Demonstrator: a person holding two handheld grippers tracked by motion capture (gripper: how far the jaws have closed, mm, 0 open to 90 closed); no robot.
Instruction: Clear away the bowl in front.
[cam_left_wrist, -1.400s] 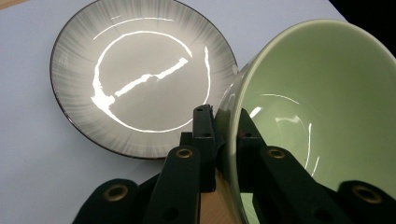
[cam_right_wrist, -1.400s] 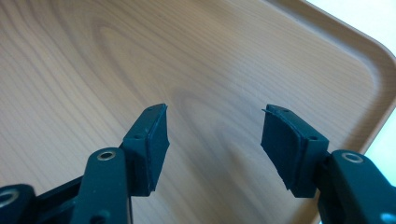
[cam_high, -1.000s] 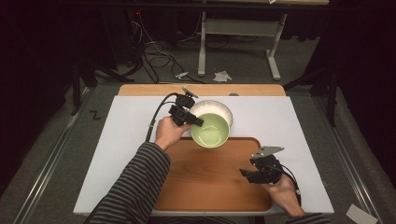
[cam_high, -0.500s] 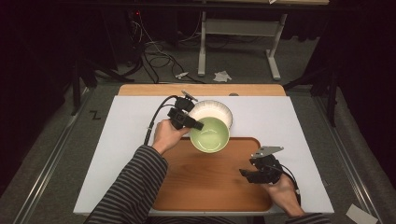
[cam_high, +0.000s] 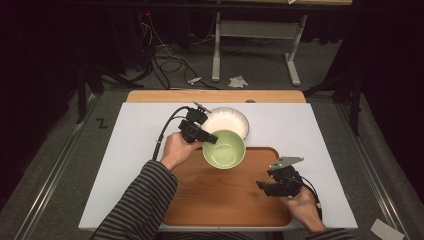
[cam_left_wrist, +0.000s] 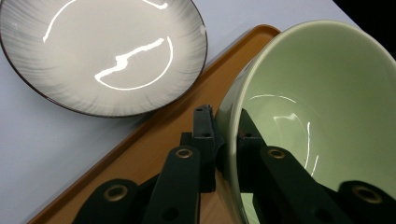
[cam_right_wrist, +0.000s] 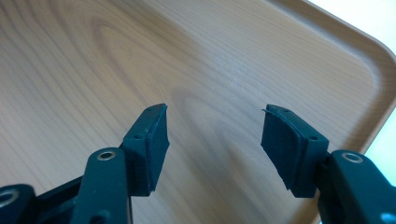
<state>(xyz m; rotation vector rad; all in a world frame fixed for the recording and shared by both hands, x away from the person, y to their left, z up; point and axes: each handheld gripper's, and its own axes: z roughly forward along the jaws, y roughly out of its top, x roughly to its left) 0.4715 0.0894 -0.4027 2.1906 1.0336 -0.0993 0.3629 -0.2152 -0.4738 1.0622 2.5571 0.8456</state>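
A pale green bowl (cam_high: 224, 149) hangs over the far edge of the wooden tray (cam_high: 215, 197), and my left gripper (cam_high: 209, 139) is shut on its left rim. In the left gripper view the two jaws pinch the green bowl's (cam_left_wrist: 322, 112) wall, one pad inside and one outside. Just beyond it on the white mat lies a white plate with a dark streaked rim (cam_high: 226, 121), (cam_left_wrist: 102, 56). My right gripper (cam_high: 266, 187) stands open over the tray's right part, and its pads (cam_right_wrist: 156, 140) hold nothing above the wood grain (cam_right_wrist: 93, 60).
The tray sits on a white mat (cam_high: 130, 165) that covers a wooden table (cam_high: 215, 95). Behind the table, cables and a metal desk frame (cam_high: 255, 45) stand on the grey floor. A black cable (cam_high: 167, 127) trails from the left gripper.
The left gripper has carried the green bowl a little toward me and off the white plate, onto the tray's far edge. The right gripper has stayed still.
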